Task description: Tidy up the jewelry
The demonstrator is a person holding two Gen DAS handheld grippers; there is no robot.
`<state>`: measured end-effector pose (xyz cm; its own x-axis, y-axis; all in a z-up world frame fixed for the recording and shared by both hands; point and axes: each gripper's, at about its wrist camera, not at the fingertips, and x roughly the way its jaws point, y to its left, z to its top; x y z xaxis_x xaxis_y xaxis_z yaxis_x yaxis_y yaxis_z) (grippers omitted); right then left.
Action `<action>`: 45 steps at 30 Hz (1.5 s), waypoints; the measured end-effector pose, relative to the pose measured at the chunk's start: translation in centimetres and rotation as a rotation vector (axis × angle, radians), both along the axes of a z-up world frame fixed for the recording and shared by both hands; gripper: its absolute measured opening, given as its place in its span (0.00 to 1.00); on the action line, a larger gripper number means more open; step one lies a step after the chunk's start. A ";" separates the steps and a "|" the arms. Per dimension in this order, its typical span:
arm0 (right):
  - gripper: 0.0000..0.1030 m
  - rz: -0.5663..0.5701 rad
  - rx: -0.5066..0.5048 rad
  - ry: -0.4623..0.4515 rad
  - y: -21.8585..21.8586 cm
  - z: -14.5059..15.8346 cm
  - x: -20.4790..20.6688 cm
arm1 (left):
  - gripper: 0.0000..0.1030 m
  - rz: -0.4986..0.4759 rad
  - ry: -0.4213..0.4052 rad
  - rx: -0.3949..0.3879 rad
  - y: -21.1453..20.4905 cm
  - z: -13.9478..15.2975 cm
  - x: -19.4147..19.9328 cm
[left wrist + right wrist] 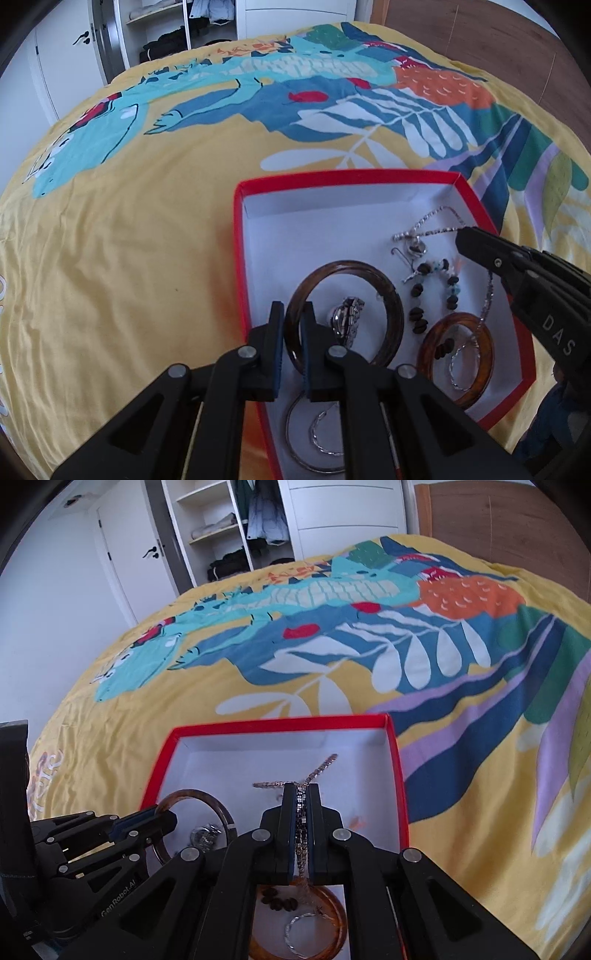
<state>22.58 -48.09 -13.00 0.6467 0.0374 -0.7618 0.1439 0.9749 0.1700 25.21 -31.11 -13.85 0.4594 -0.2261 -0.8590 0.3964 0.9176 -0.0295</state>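
Most jewelry already lies in the red box [243, 258] on the bed, while the left gripper [293, 314] pinches the big brown bangle [391, 306] and the right gripper [302, 794] pinches the silver chain [321, 766], both over the box and not yet released.

The left gripper [293, 325] points steeply downward, its two fingers clamped on the rim of a dark brown bangle [384, 295]. The right gripper [301, 812] tilts down beside it, fingers pressed together on a silver chain [321, 768] running between the pads.
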 end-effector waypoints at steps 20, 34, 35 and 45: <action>0.34 -0.047 -0.046 0.006 0.9 3.0 -4.4 | 0.34 0.011 -0.033 -0.084 2.3 4.6 -2.9; 0.74 0.012 -0.098 -0.081 10.6 10.0 -13.9 | 0.49 0.155 -0.178 -0.035 13.4 11.1 -11.6; 0.77 0.023 -0.106 -0.087 11.6 10.4 -14.8 | 0.50 0.174 -0.187 -0.031 14.5 11.4 -12.4; 1.00 0.105 -0.161 -0.152 18.9 13.1 -22.2 | 0.51 0.310 -0.281 0.046 23.2 14.3 -19.6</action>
<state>0.39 -29.21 0.08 0.7532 -0.0029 -0.6577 0.0245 0.9994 0.0236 5.58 -7.94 0.49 0.7175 -0.0050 -0.6966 0.0883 0.9926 0.0838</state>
